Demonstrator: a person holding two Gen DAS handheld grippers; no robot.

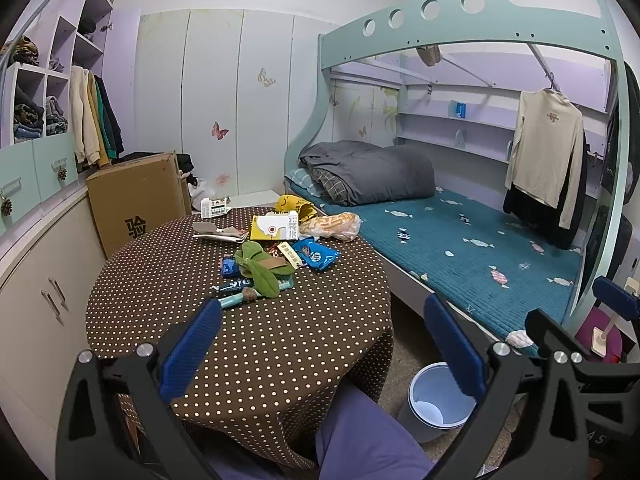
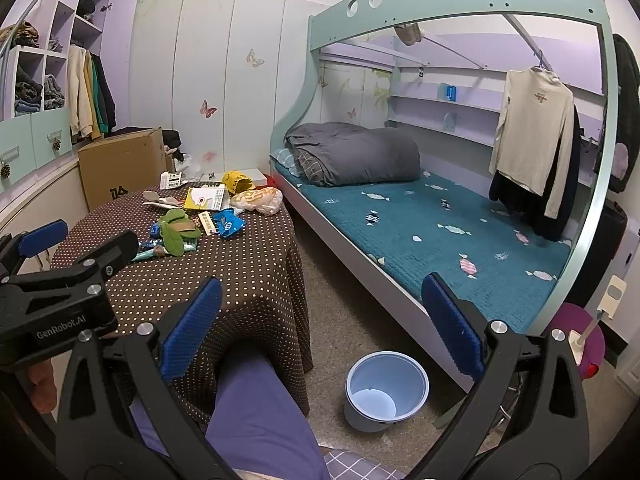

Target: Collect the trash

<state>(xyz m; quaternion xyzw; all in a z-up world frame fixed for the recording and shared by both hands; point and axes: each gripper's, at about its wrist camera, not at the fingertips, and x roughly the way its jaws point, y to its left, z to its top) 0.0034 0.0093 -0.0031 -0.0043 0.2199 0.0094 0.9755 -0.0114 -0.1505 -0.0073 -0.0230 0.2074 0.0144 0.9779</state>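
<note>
A round table with a brown polka-dot cloth (image 1: 248, 340) carries a cluster of litter at its far side: a blue snack packet (image 1: 316, 255), a yellow-white carton (image 1: 276, 228), an orange-printed plastic bag (image 1: 332, 226), a yellow bag (image 1: 294, 205), a green leafy fabric item (image 1: 260, 268), teal wrappers (image 1: 236, 286) and a small white box (image 1: 216, 207). A pale blue bin (image 2: 384, 372) stands on the floor right of the table, with nothing visible in it. My left gripper (image 1: 322, 304) is open over the table's near edge. My right gripper (image 2: 320, 283) is open above the floor, empty.
A bunk bed with a teal mattress (image 2: 420, 220) and a grey duvet (image 2: 356, 152) fills the right side. A cardboard box (image 1: 136, 196) and cabinets (image 1: 44, 280) line the left wall. A person's purple trouser leg (image 2: 256, 412) sits below the grippers. A purple stool (image 2: 580, 332) stands by the bed's end.
</note>
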